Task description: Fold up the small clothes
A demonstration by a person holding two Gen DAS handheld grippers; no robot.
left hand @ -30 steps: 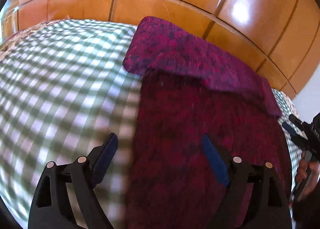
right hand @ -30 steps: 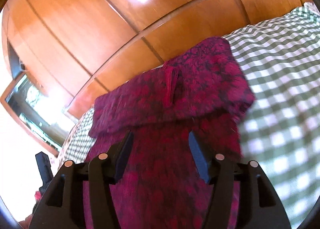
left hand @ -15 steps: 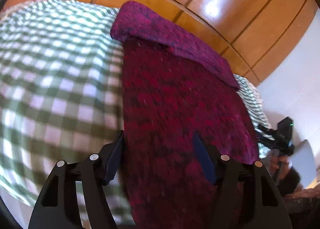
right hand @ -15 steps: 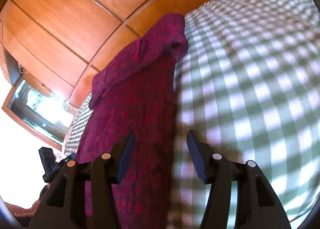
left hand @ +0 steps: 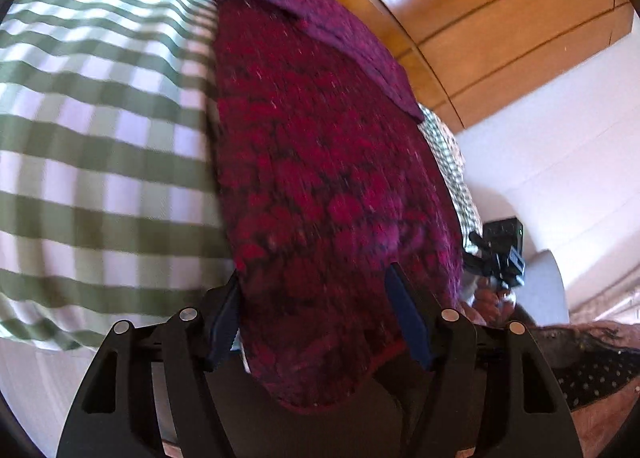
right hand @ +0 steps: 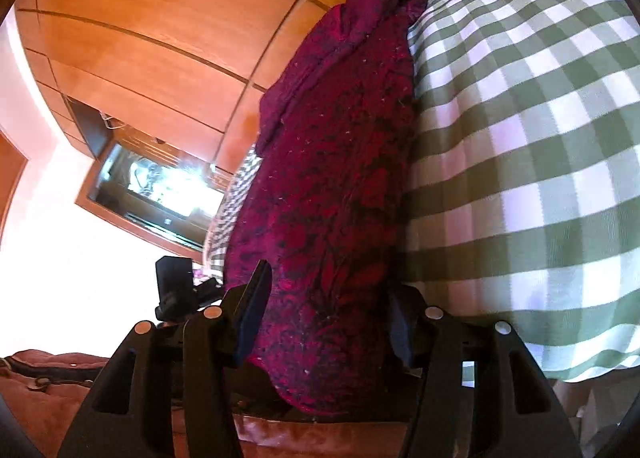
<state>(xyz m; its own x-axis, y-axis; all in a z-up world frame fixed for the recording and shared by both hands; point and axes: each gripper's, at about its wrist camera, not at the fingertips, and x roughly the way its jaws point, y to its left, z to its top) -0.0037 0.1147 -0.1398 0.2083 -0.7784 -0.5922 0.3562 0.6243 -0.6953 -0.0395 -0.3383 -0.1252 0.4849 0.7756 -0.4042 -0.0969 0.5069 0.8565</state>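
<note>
A dark red patterned garment (left hand: 320,162) lies lengthwise on a green-and-white checked bed cover (left hand: 100,138), its far end folded over. Its near hem hangs over the bed's front edge. My left gripper (left hand: 316,314) is open at the hem's left corner, with the cloth lying between its blue pads, which stand apart. In the right wrist view the same garment (right hand: 332,186) runs away from me. My right gripper (right hand: 328,322) is open at the hem's right corner, the cloth between its spread fingers.
A polished wooden headboard (left hand: 480,10) stands behind the bed. A white wall (left hand: 560,138) is to the right, with brown bedding (left hand: 592,378) low down. A wood-framed mirror (right hand: 160,190) hangs at the left in the right wrist view. The checked cover (right hand: 520,138) spreads to the right.
Both grippers have drawn back from mid-garment to its near hem at the bed's edge. The cloth now lies between each pair of fingers. Both stayed open.
</note>
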